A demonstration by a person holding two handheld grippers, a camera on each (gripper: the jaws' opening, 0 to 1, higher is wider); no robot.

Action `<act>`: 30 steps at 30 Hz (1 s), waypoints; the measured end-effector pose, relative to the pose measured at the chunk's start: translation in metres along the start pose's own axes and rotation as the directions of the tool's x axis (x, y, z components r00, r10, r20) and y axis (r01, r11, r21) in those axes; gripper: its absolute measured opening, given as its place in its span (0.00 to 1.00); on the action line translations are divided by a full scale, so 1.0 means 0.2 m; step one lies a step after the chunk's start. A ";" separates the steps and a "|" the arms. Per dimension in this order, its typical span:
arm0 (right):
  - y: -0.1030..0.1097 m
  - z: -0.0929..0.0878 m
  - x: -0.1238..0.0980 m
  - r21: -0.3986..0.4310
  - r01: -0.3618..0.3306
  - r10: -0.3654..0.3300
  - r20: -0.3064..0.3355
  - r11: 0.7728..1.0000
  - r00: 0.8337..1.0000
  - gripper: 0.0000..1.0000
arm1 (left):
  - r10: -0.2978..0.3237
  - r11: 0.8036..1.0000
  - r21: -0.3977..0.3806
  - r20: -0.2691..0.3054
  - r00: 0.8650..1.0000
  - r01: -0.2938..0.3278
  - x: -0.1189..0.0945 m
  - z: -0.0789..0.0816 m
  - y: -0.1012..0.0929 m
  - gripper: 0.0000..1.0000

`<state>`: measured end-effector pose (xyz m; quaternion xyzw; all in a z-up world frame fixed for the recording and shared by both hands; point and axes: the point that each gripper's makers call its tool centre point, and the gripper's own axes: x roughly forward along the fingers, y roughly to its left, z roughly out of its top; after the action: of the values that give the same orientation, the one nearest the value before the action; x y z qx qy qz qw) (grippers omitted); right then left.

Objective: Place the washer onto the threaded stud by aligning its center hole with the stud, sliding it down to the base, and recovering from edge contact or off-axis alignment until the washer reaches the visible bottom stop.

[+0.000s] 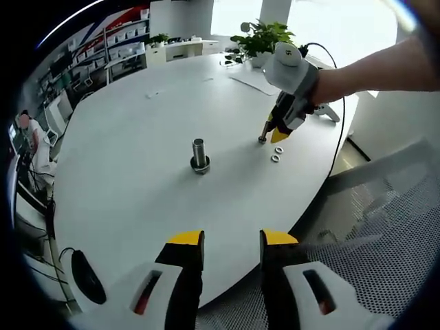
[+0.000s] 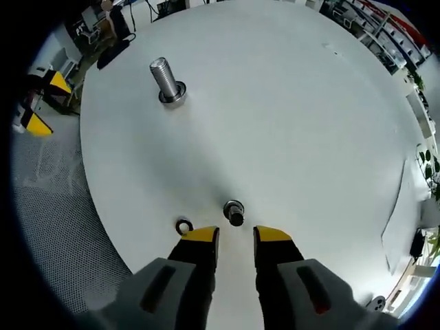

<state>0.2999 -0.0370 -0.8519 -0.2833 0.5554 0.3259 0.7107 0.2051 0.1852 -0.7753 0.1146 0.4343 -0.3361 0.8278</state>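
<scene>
— Two washers (image 1: 276, 154) by the right gripper (image 2: 236, 236)?
— Yes; one washer (image 2: 183, 226) lies just left of its parted, empty jaws, a small bolt (image 2: 234, 212) standing just ahead.
— Further out?
— Threaded stud (image 2: 166, 81) upright, well beyond on the white table (image 2: 289, 103), possibly already collared. Left gripper (image 1: 231, 240) hovers open, empty, stud straight ahead.

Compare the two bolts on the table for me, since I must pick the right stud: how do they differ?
The large threaded steel stud stands mid-table, far from the right gripper; the small dark bolt sits just ahead of that gripper. The stud looks taller and thicker. Both stand upright on the white table.
</scene>
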 end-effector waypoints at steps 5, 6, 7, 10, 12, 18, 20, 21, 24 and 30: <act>0.04 -0.05 0.00 -0.001 -0.015 0.015 -0.010 1.000 1.000 0.22 | -0.004 1.000 0.002 0.000 1.000 0.004 0.00 0.00 0.00 0.31; 0.05 -0.06 0.00 -0.005 -0.022 0.022 -0.011 1.000 1.000 0.22 | -0.005 1.000 0.002 0.000 1.000 0.005 0.00 0.00 0.00 0.31; 0.06 -0.06 0.00 -0.012 -0.027 0.027 -0.012 1.000 1.000 0.22 | -0.006 1.000 0.001 -0.002 1.000 0.006 0.00 0.00 -0.01 0.31; 0.08 -0.07 0.00 -0.017 -0.039 0.039 -0.013 0.999 0.999 0.22 | -0.005 1.000 -0.002 -0.002 1.000 0.005 0.00 -0.01 0.00 0.31; 0.10 -0.07 0.01 -0.032 -0.046 0.045 -0.019 0.998 0.999 0.22 | -0.007 1.000 -0.004 -0.001 1.000 0.007 0.00 0.00 0.00 0.31; 0.15 -0.08 0.03 -0.068 -0.052 0.049 -0.039 0.996 0.998 0.22 | -0.009 1.000 0.002 0.002 1.000 0.009 0.00 0.00 -0.01 0.31; 0.16 -0.09 0.04 -0.070 -0.055 0.052 -0.048 0.996 0.997 0.22 | -0.009 1.000 0.003 0.001 1.000 0.009 0.00 0.00 -0.01 0.31; 0.15 -0.10 0.05 -0.069 -0.057 0.053 -0.055 0.996 0.997 0.22 | -0.009 1.000 0.004 0.002 1.000 0.009 0.00 0.00 -0.01 0.31; 0.15 -0.11 0.06 -0.091 -0.054 0.048 -0.067 0.994 0.997 0.22 | -0.007 1.000 0.000 0.007 1.000 0.007 0.00 0.01 0.00 0.31; 0.12 -0.09 0.06 -0.101 -0.027 0.024 -0.034 0.994 0.999 0.21 | -0.006 1.000 -0.001 0.010 1.000 0.006 0.00 0.01 0.00 0.31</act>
<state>0.2732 -0.0334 -0.8691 -0.3174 0.5533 0.3580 0.6818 0.2056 0.1843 -0.7733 0.1111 0.4306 -0.3390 0.8290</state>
